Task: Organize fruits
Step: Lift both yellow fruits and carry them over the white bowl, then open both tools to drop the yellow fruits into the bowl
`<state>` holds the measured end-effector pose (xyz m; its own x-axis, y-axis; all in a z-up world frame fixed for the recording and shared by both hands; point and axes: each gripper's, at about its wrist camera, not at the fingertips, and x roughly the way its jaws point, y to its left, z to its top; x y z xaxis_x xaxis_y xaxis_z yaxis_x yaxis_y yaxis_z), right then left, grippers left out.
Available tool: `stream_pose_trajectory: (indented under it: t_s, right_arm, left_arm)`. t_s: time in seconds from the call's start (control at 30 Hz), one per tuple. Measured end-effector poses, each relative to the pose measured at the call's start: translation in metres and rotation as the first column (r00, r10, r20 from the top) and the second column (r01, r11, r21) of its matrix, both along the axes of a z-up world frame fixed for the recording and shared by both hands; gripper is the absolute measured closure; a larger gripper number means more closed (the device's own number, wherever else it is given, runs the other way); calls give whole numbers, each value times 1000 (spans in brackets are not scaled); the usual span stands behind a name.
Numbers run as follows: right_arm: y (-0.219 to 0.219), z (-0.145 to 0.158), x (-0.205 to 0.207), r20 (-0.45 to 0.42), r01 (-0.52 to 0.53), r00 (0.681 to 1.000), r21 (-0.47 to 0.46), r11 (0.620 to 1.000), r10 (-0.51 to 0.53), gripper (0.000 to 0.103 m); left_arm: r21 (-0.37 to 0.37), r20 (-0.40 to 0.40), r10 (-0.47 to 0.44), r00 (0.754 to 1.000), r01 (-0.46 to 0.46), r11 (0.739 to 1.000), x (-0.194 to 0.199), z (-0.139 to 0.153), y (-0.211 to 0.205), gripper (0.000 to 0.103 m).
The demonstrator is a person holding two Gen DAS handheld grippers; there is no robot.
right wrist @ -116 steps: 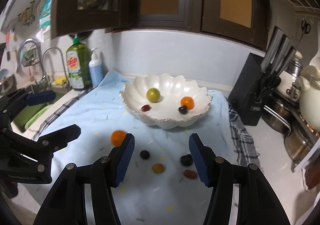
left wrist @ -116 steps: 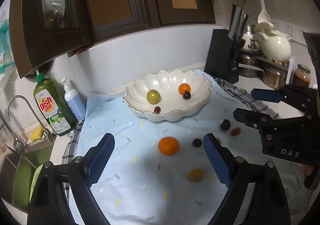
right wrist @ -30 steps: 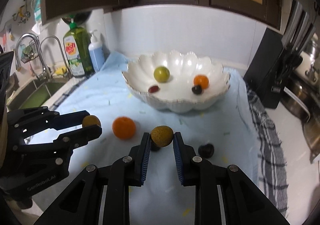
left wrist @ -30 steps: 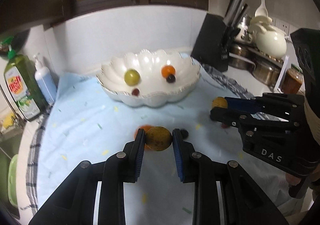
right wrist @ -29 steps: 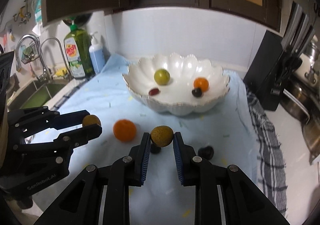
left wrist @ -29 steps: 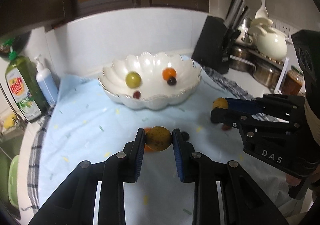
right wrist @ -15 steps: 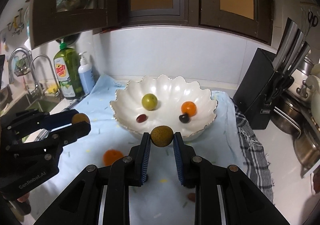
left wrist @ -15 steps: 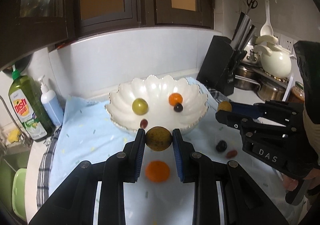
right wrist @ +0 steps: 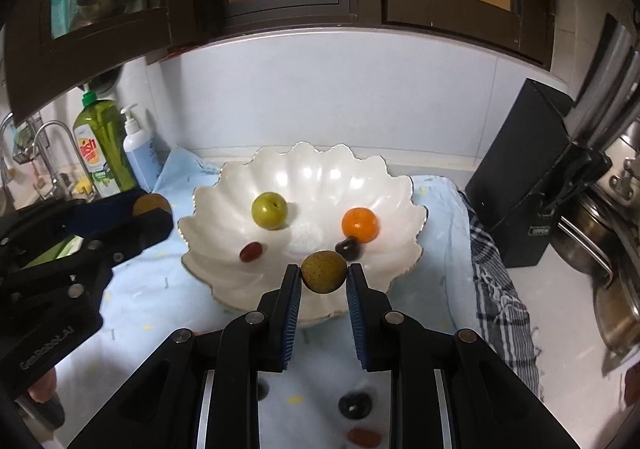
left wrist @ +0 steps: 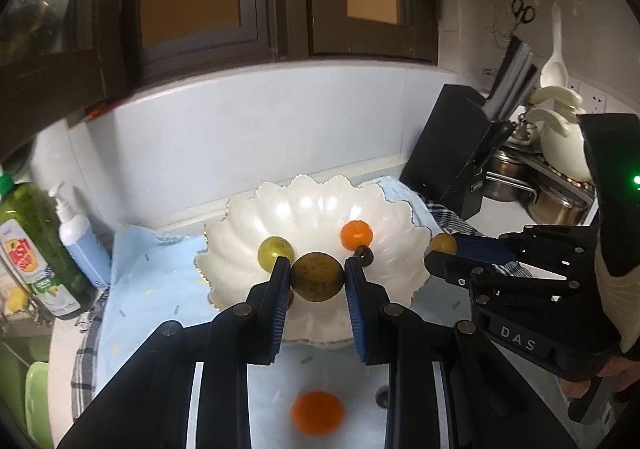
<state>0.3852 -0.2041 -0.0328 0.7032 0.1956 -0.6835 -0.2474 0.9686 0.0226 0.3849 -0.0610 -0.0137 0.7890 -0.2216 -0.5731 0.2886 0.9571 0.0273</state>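
Left view: my left tongs [left wrist: 317,276] pinch a brown-green round fruit [left wrist: 317,276] over the near rim of the white scalloped bowl [left wrist: 240,217].
Left view, leftover: one orange [left wrist: 317,416] lies on the blue cloth [left wrist: 160,281] on the table.
Right view: my right tongs [right wrist: 323,278] pinch a small speckled fruit [right wrist: 323,272] above the bowl's front edge.
Right view, inside bowl: green plum [right wrist: 269,210], small orange [right wrist: 359,224], two dark fruits.
Doing it well: I think I should go further in, get low, then let go softly.

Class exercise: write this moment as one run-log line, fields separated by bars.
left gripper: shut on brown fruit | right gripper: shut on speckled fruit | bowl: four fruits inside | phase: carrying, not released
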Motion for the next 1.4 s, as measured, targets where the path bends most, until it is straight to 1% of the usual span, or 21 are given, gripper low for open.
stream_pose_trajectory:
  t_s: [0.2,0.47,0.67,0.83,1.03,1.1,1.13,1.2,1.23,1.27,1.4]
  right_arm:
    - [-1,-3,23,-24,-3,1000,-20,1000,3,78]
    - [-3,-18,51,-82,-11,997,-37,999,8,78]
    - [-5,-36,66,-135,-22,991,-47,999,15,78]
    - [-5,-46,74,-157,-30,987,-58,998,21,78]
    - [-5,-50,78,-162,-36,987,-63,997,26,78]
    - [-5,-50,79,-162,-41,986,-57,998,31,77]
    - [-5,-50,79,-161,-42,986,-54,998,33,76]
    - [-6,-49,79,-156,-36,987,-55,998,28,67]
    - [-7,-48,78,-149,-35,988,-55,998,26,66]
    - [-7,-46,76,-141,-31,990,-58,998,22,65]
    - [-11,-40,71,-117,-8,993,-64,998,1,65]
  left_arm:
    - [-24,-96,-9,995,7,1000,35,-14,-7,75]
    - [4,-193,1,981,-1,1000,73,-37,-17,75]
    - [33,-240,4,971,4,999,91,-52,-24,75]
    - [49,-267,7,964,7,999,101,-61,-29,75]
    - [68,-292,12,956,8,998,108,-68,-30,74]
    - [75,-290,19,957,3,997,109,-69,-30,65]
    - [81,-287,25,958,-2,997,109,-70,-29,64]
    - [96,-278,37,960,-11,995,108,-68,-27,61]
    - [98,-274,38,961,-12,995,107,-67,-26,58]
    - [101,-269,42,962,-16,995,106,-65,-25,54]
    - [120,-235,68,970,-40,992,98,-56,-20,49]
